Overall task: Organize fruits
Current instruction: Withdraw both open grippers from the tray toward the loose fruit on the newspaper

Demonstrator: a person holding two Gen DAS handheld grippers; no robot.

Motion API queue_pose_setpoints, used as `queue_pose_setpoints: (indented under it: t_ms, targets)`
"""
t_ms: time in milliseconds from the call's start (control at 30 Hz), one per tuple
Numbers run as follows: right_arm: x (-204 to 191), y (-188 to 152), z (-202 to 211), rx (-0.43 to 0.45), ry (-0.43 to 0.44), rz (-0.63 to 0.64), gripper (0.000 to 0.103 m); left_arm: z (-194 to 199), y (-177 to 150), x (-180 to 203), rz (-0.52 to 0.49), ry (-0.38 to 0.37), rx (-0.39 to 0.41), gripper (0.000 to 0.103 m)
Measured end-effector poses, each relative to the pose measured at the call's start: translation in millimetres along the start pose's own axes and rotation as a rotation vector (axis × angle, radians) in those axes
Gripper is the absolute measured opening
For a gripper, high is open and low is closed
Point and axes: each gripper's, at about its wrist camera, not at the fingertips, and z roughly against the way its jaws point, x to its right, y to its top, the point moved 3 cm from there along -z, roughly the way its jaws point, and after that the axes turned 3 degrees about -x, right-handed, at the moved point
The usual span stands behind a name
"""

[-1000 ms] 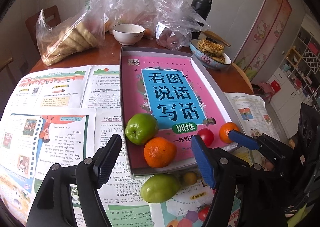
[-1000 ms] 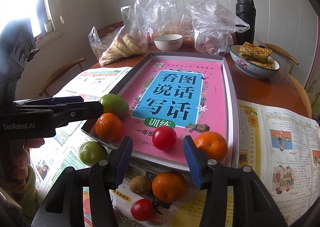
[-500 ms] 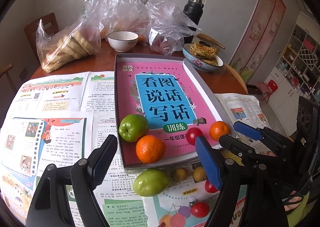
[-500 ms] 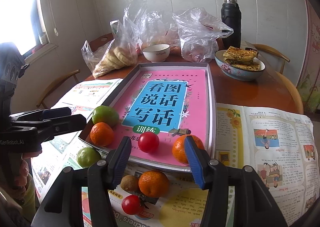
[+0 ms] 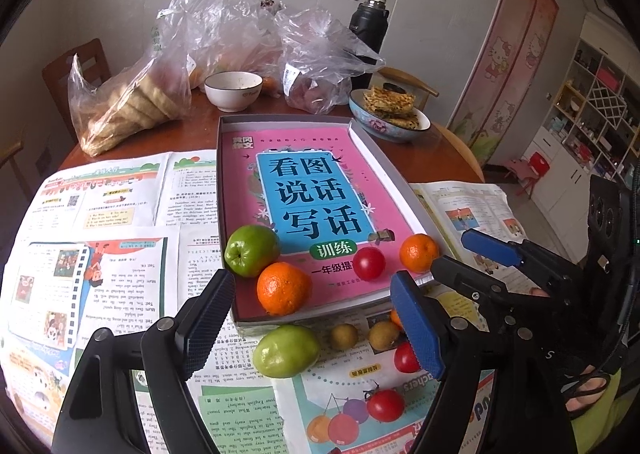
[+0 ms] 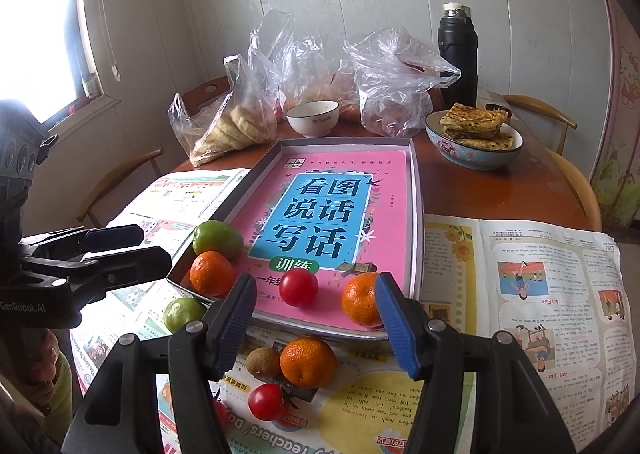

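Note:
A shallow grey box [image 5: 386, 164] holds a pink book. On the book's near end lie a green apple [image 5: 251, 250], an orange [image 5: 283, 288], a red tomato [image 5: 369, 263] and a small orange [image 5: 419, 252]. On the newspaper in front of the box lie a second green apple [image 5: 286, 351], two brown kiwis [image 5: 344, 336], an orange [image 6: 307, 362] and tomatoes [image 6: 266, 401]. My left gripper [image 5: 312, 318] hangs open and empty above that apple. My right gripper [image 6: 316, 298] is opening, nothing between its pads, just short of the box's near edge.
Newspapers [image 6: 540, 286] cover the near half of the round wooden table [image 6: 480, 190]. At the back stand plastic bags of bread [image 5: 132, 106], a white bowl [image 5: 233, 90], a blue bowl of flatbread [image 6: 474, 142] and a black flask [image 6: 457, 54]. Chairs ring the table.
Both grippers have drawn back and up from the box, so more of the table shows. The right gripper's jaws stand wider apart. The fruits have not moved.

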Motion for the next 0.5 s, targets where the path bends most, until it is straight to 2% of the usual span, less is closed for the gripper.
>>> queue_pose_setpoints:
  t_ms: [500]
  targets:
    - [-2, -2, 12, 0.009, -0.001, 0.009, 0.062, 14, -7, 6, -0.029, -0.001, 0.016, 0.081]
